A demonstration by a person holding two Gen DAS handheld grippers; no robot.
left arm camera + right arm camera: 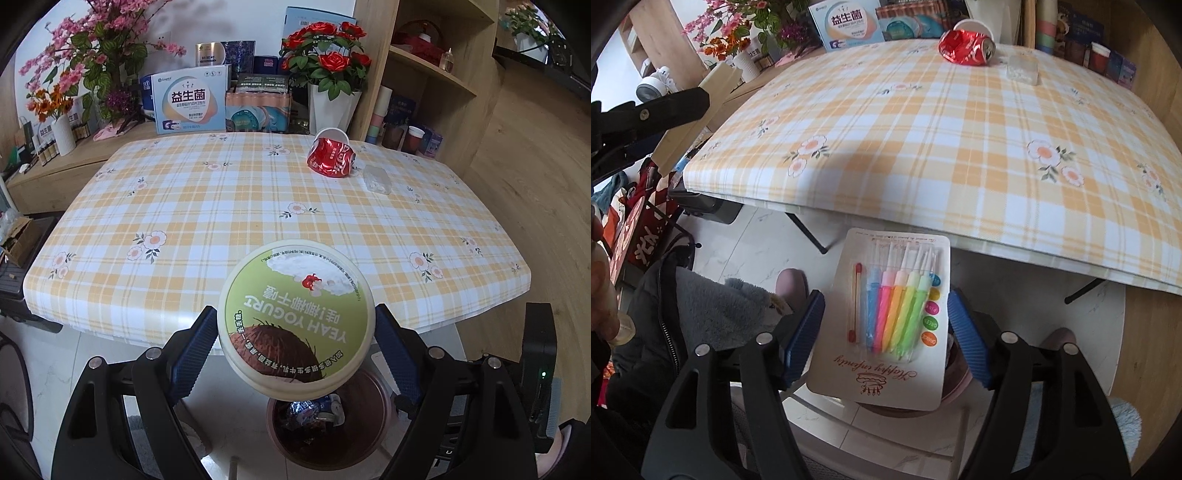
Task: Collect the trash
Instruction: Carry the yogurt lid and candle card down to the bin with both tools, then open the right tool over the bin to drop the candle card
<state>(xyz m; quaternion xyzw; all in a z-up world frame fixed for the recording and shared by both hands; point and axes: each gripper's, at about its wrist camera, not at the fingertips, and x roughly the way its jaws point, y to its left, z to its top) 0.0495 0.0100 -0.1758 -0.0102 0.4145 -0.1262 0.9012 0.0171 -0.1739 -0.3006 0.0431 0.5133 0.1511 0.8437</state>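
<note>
The left gripper (297, 354) pinches a round tub lid (295, 314) printed "YEAH YOGURT" with Chinese characters and a coconut picture on green; its blue pads (194, 354) are spread wide and press the rim on either side. The lid hangs just past the near edge of the table (221, 206), above a brown bin (369, 424) on the floor that already holds crumpled wrappers. On the yellow plaid cloth, at the far right, lies a crushed red Coca-Cola can (331, 159) against a tipped white paper cup (332, 133), and just beside it a clear plastic blister (376, 179). Behind the table stands a blue box (190, 99) with large Chinese characters.

The right gripper (886, 332) carries a white card pack of candles (886, 325), with colour dots reading "PINK", "GREEN", "ORANGE" and a script line that looks like "Happy infinity". Its blue fingers (805, 332) stand wide at the card's two edges; whether they truly press it, I cannot tell. The card hangs below the table edge, over the bin's rim (955, 387)
</note>
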